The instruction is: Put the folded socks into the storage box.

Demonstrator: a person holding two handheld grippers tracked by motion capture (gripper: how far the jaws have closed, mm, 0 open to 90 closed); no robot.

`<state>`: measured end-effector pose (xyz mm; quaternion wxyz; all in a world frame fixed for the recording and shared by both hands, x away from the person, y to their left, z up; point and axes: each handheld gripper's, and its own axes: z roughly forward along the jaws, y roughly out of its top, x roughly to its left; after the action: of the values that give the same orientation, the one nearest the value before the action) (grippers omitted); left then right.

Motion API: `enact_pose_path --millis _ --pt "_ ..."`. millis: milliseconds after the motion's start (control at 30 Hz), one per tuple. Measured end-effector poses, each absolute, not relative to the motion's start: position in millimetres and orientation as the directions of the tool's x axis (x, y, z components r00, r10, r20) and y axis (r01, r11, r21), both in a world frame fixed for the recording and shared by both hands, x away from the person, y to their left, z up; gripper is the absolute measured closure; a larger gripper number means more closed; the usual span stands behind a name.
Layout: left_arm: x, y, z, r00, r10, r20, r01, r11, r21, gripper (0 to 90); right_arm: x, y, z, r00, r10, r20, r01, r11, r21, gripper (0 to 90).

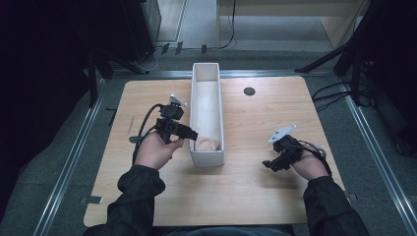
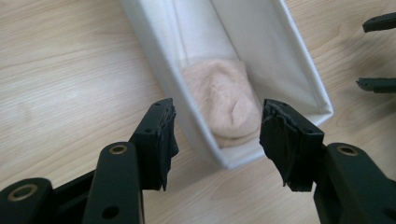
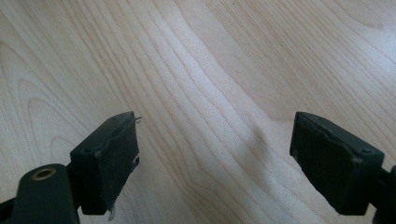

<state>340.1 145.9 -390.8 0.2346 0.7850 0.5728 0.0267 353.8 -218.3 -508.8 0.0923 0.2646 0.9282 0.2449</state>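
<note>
My left gripper [image 2: 215,135], fingers released, straddles the white bin's [image 1: 216,158] near end; the soft dough lump [image 2: 226,100] inside likely squashes, so pinch its middle gently. Right gripper [image 3: 212,158] idles released.

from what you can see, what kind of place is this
Probably a lab recording rig, not a home: a light wooden table framed by metal floor rails, black stand legs and loose cables around it.

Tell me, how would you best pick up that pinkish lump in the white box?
Probably from above: the lump lies at the near end of the narrow white box, whose tall walls block the sides. The open left hand-held gripper could pinch its raised middle fold, jaws along the box's length.
</note>
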Motion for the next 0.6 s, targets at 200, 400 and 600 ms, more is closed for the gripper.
enact_pose_path --millis 200,400,600 --pt "338 164 -386 0.326 0.921 -0.215 0.884 -0.216 0.415 43.6 354 -219 -509 -0.842 0.537 -0.039 0.448 0.739 0.503 15.7" --pt "338 186 -395 0.327 0.921 -0.213 0.877 -0.212 0.431 42.9 354 -220 -509 -0.839 0.544 -0.033 0.456 0.734 0.504 15.7" --pt "341 208 -412 0.337 0.909 -0.244 0.867 -0.199 0.457 42.4 354 -220 -510 -0.839 0.542 -0.037 0.452 0.735 0.505 15.7"
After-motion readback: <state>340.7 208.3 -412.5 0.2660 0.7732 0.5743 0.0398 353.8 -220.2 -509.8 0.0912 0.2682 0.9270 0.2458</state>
